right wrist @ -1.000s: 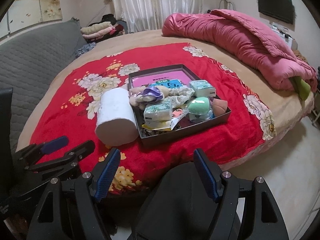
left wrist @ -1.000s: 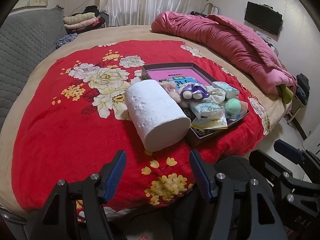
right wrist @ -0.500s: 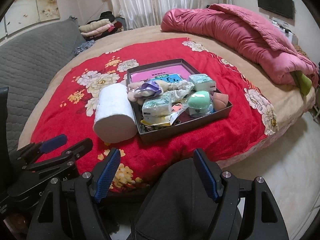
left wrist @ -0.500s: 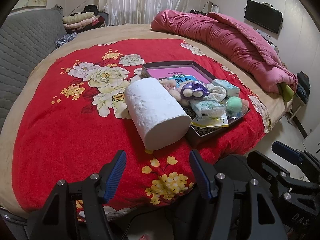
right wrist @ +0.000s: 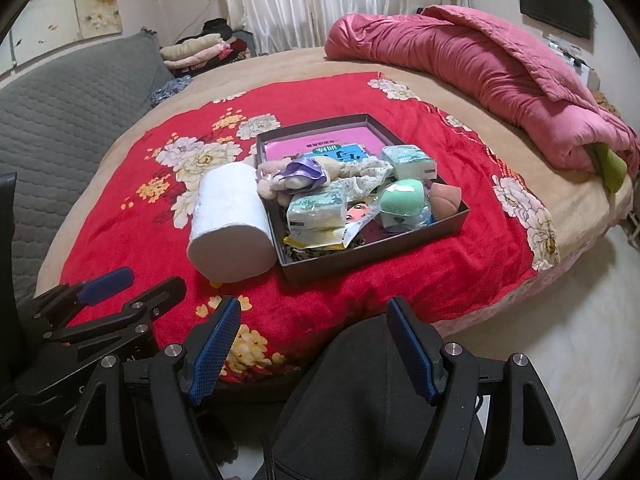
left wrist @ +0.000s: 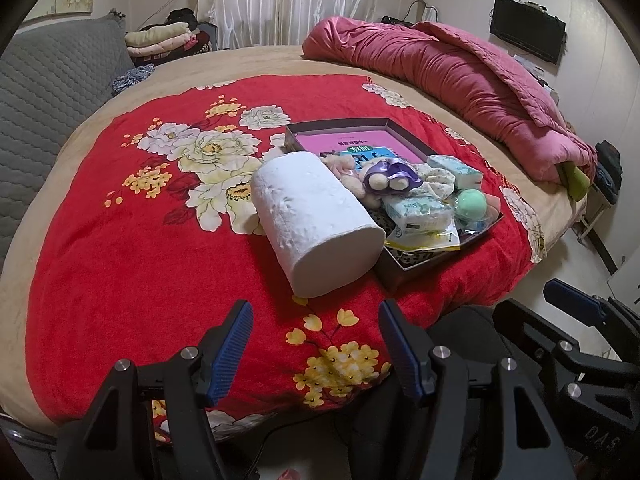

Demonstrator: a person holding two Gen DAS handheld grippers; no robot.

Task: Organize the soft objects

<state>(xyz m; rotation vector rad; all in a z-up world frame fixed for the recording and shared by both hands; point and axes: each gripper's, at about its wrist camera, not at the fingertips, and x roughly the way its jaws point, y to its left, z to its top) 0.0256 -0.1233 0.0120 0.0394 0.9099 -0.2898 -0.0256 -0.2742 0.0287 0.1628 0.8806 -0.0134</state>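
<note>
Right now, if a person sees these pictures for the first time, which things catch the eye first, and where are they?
First comes the red floral blanket spread over the bed, with a crumpled pink quilt along its far right side. In the middle of the blanket lies a big white paper roll on its side, touching the left wall of a dark tray crowded with small soft things, among them a green sponge ball.

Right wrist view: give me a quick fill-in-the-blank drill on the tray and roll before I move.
1. The white paper roll lies ____ the dark tray, not in it.
2. The green sponge sits ____ the tray.
3. The right gripper jaws are ____.

Missing words: beside; inside; open
</note>
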